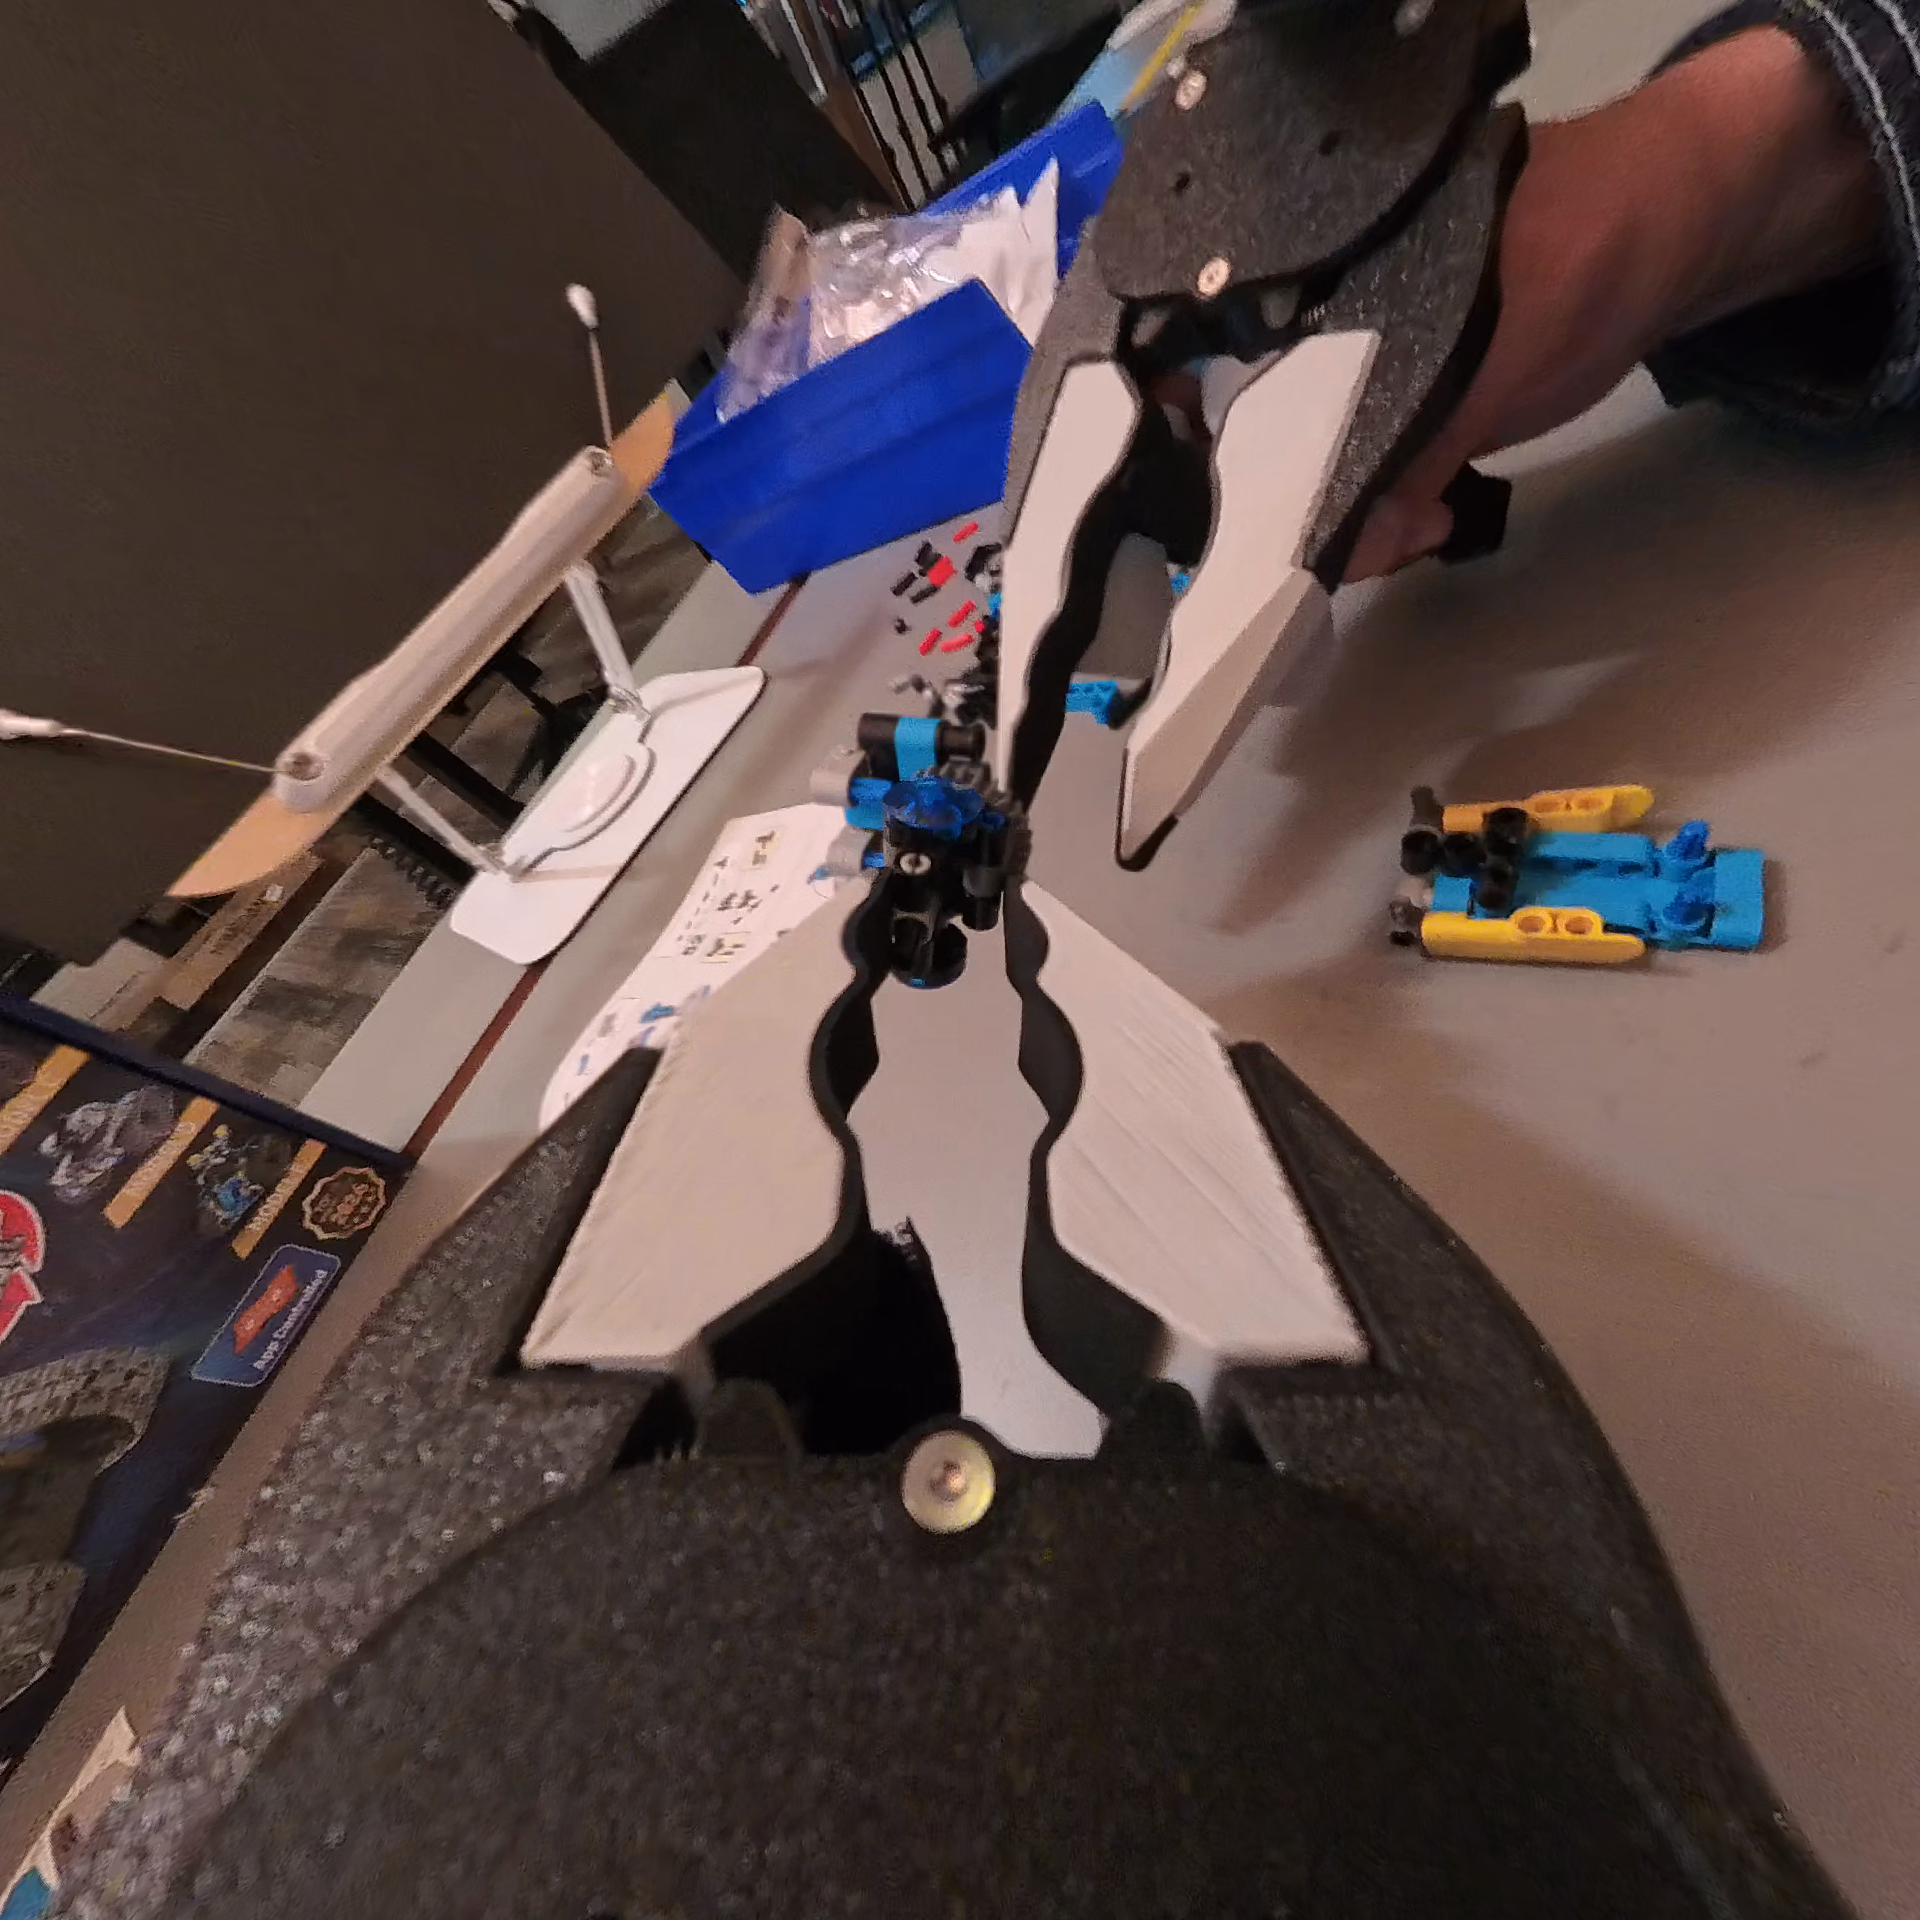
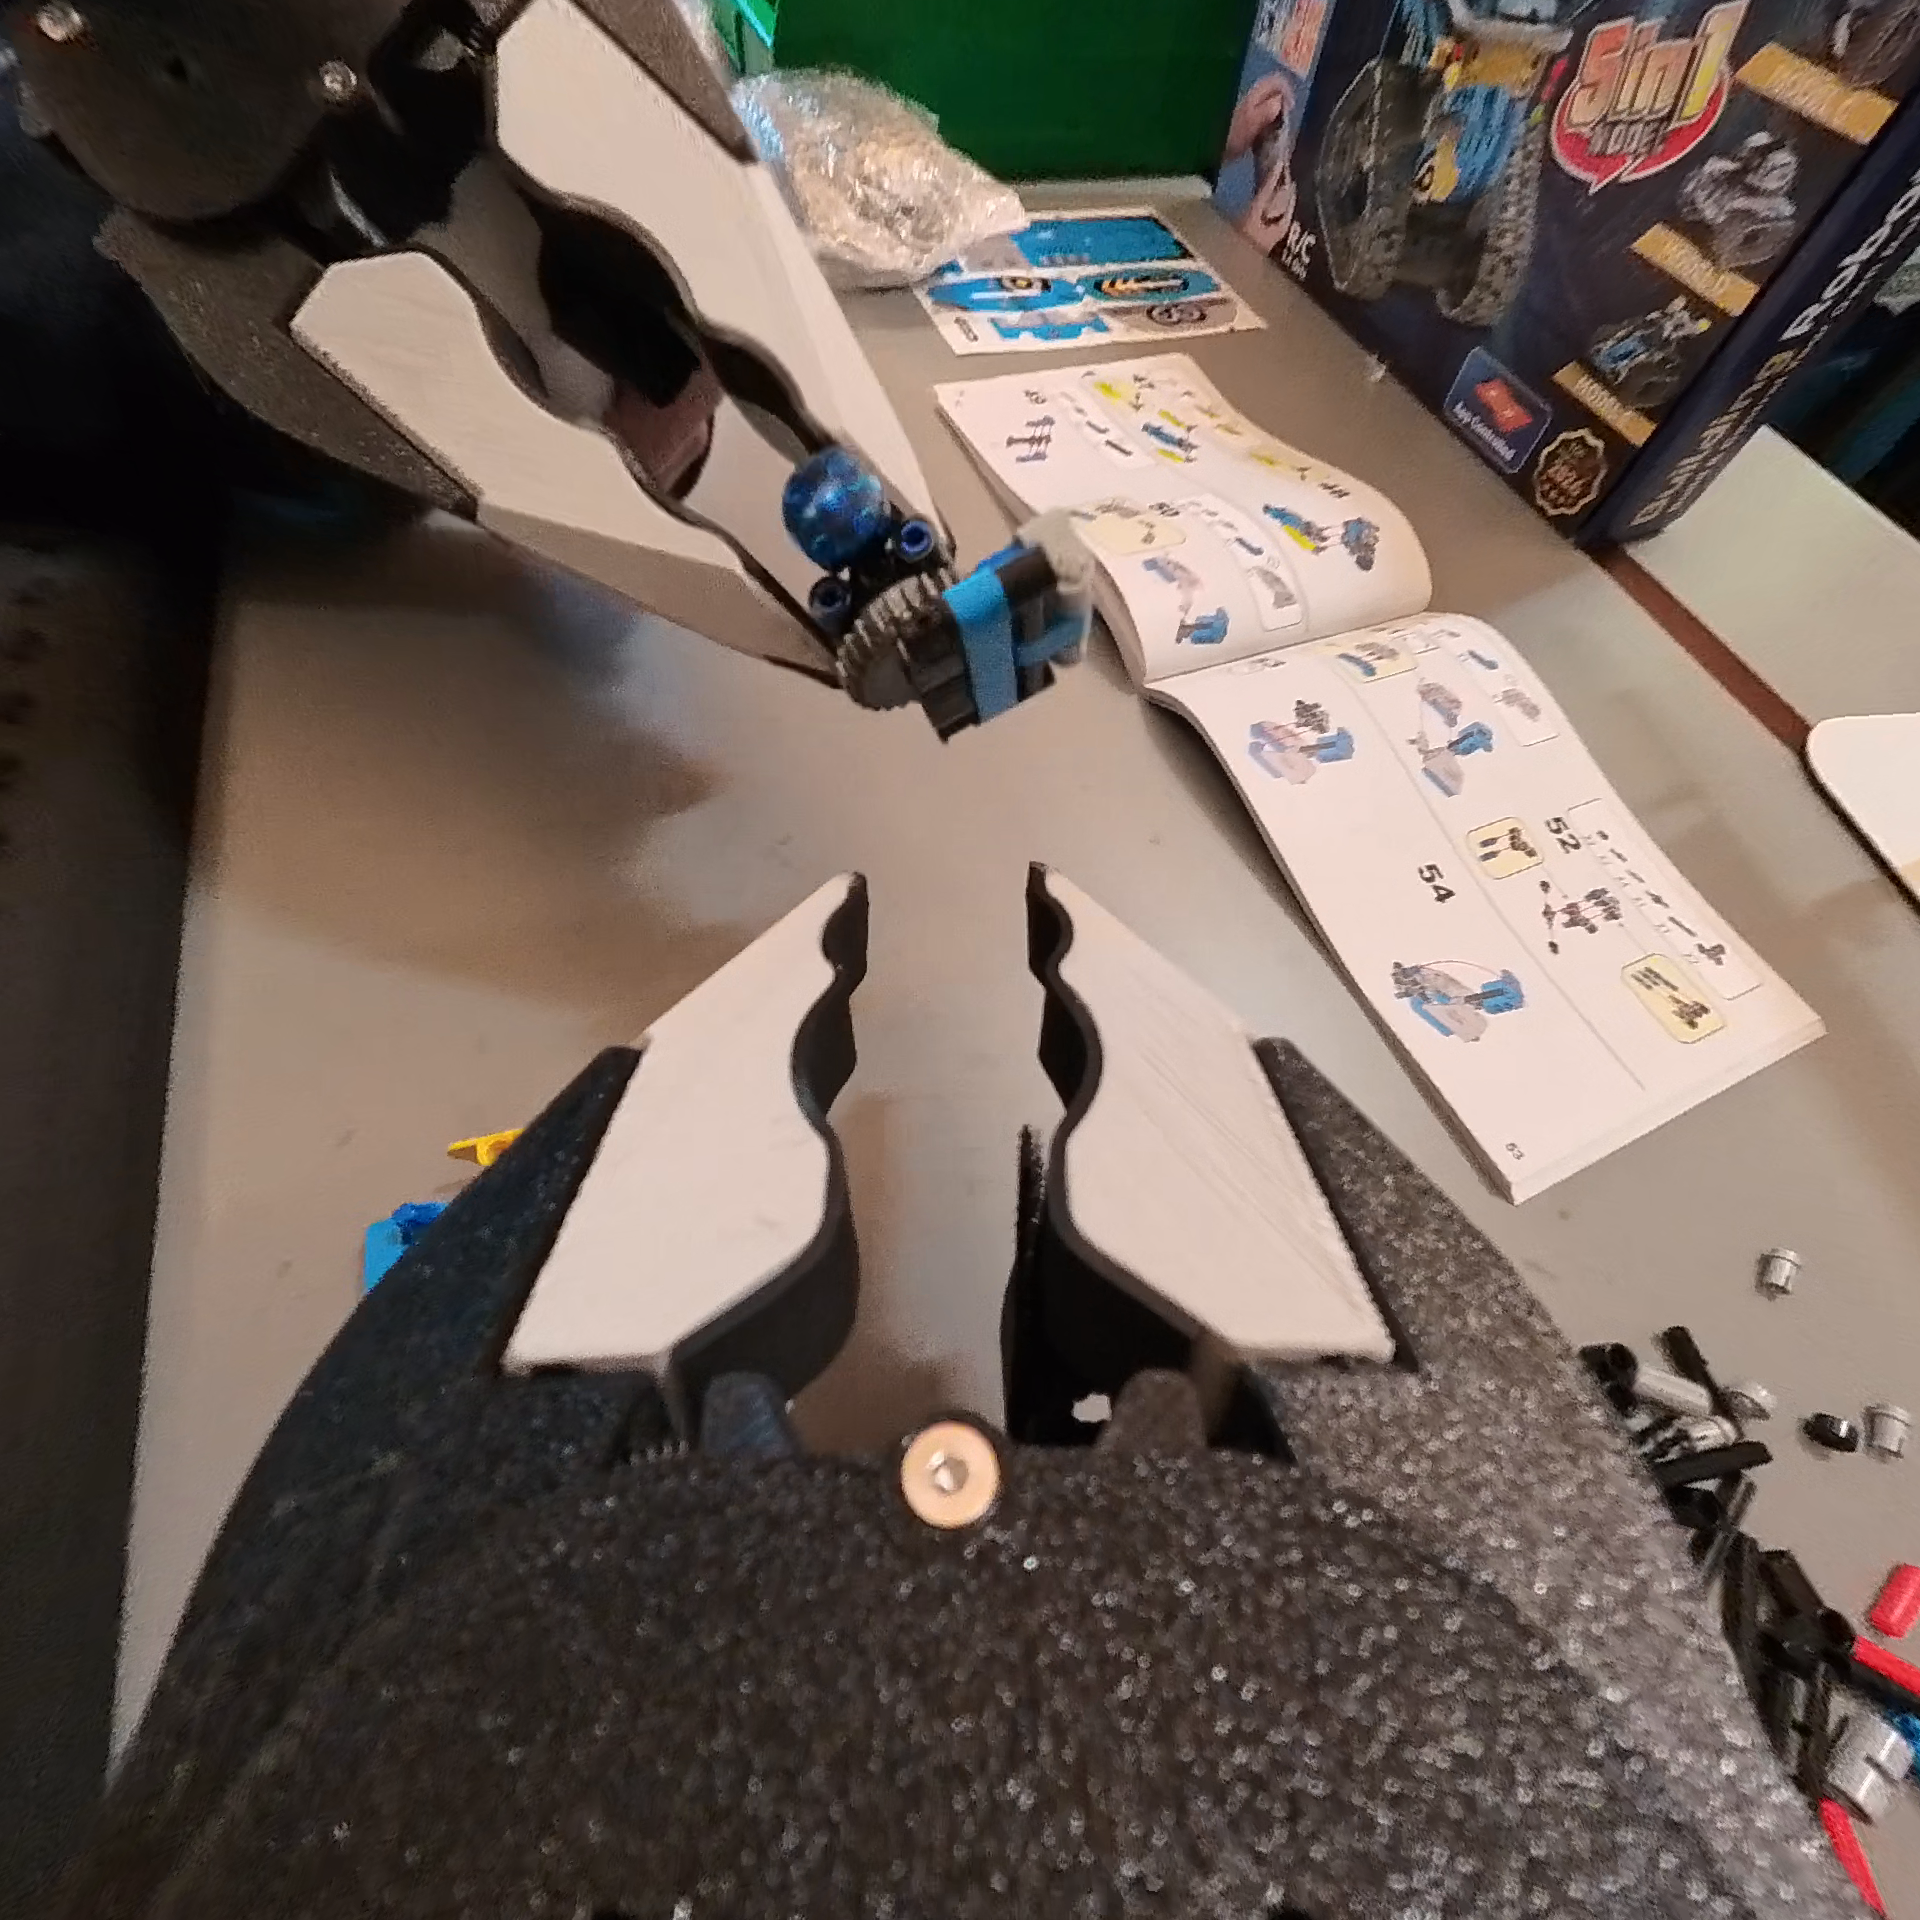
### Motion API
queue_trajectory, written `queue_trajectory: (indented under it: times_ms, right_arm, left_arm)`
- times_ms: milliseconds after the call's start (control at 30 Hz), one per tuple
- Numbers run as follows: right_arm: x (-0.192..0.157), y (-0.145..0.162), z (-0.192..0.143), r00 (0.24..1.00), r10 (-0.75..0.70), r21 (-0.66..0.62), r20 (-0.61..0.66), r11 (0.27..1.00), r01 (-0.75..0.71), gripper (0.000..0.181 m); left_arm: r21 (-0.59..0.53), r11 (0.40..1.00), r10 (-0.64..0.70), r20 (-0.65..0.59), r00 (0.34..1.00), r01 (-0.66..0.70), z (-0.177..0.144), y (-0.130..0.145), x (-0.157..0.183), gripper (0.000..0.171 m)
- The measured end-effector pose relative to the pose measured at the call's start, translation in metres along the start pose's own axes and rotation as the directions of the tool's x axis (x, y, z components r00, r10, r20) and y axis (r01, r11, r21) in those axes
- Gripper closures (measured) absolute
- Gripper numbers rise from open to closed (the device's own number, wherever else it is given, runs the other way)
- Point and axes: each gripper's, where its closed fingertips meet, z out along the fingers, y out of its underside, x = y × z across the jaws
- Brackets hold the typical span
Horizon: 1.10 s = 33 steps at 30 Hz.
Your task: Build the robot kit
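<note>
Open instruction booklet (image 2: pixel 1382 790), sticker sheet (image 2: pixel 1081 281), blue bin (image 1: pixel 862 436), toy box (image 2: pixel 1621 208), loose pieces (image 2: pixel 1714 1423)

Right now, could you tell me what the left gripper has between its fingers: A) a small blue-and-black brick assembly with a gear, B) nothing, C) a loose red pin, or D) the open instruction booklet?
A: the left gripper is shut on the small blue-and-black brick assembly, whose grey gear shows in the right wrist view.

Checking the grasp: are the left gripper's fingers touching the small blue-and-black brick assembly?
Touching. The left wrist view shows the left gripper closed on the brick assembly, both fingers pressed against it.
</note>
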Motion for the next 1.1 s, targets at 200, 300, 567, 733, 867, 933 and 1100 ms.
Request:
queue_trajectory:
  times_ms: [200,300,567,733,867,933,1100]
  right_arm:
    - [0.001,-0.001,-0.001,1.0,-0.002,0.007,-0.005,1.0,0.002,0.152]
    - [0.0,-0.002,-0.001,1.0,-0.01,0.009,-0.006,1.0,0.01,0.152]
    - [0.001,-0.003,-0.002,1.0,-0.014,0.012,-0.01,1.0,0.014,0.154]
    - [-0.006,-0.029,-0.013,0.999,0.011,0.16,0.033,0.987,-0.016,0.146]
    - [-0.019,-0.052,-0.025,0.996,-0.048,0.296,0.074,0.955,0.024,0.123]
    - [-0.024,-0.059,-0.029,0.992,-0.119,0.345,0.036,0.933,0.1,0.122]
    - [-0.03,-0.058,-0.019,0.984,-0.175,0.325,-0.02,0.93,0.172,0.113]
  left_arm:
    - [0.012,0.999,-0.033,0.026,0.999,0.033,-0.002,-0.002,-0.008,0.151]
    - [0.056,0.998,-0.038,0.058,0.998,0.034,-0.007,-0.01,-0.014,0.151]
    - [0.129,0.991,-0.06,0.101,0.993,0.047,-0.017,-0.022,-0.026,0.151]
    - [0.133,0.991,-0.018,0.096,0.995,0.005,-0.016,-0.024,-0.02,0.151]
    - [0.135,0.991,-0.017,0.071,0.997,0.007,-0.015,-0.025,-0.015,0.151]
    - [0.137,0.99,-0.034,0.054,0.998,0.027,-0.014,-0.025,-0.013,0.15]
    - [0.157,0.982,-0.103,-0.03,0.994,0.107,-0.011,-0.028,-0.003,0.151]
